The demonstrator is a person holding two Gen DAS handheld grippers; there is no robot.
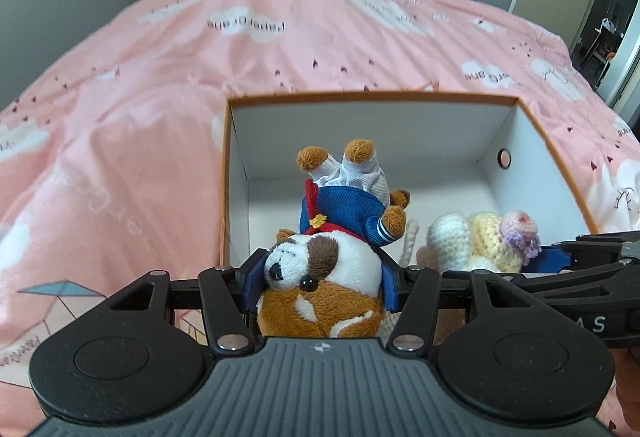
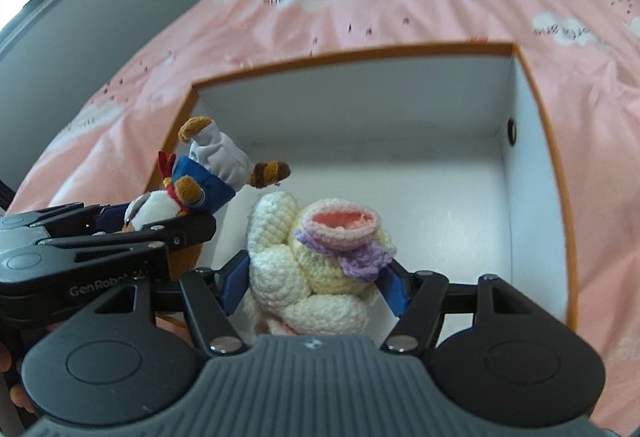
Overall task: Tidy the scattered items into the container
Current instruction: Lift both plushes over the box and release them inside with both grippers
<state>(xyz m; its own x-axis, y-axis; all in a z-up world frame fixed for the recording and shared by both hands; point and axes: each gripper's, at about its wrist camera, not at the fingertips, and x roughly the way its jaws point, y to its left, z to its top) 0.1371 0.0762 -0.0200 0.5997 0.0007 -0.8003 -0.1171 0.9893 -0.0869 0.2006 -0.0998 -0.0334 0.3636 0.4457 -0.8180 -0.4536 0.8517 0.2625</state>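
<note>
The left gripper (image 1: 322, 277) is clamping its blue fingers (image 1: 253, 279) on the head of a plush dog (image 1: 336, 233) in a blue jacket, which is hanging upside down, feet up, over the near left corner of the open white box (image 1: 360, 125). The right gripper (image 2: 316, 283) is squeezing a cream crocheted doll (image 2: 316, 257) with a pink hat, just right of the dog, over the box's near side. The box is sitting on the pink bed (image 1: 160, 77).
</note>
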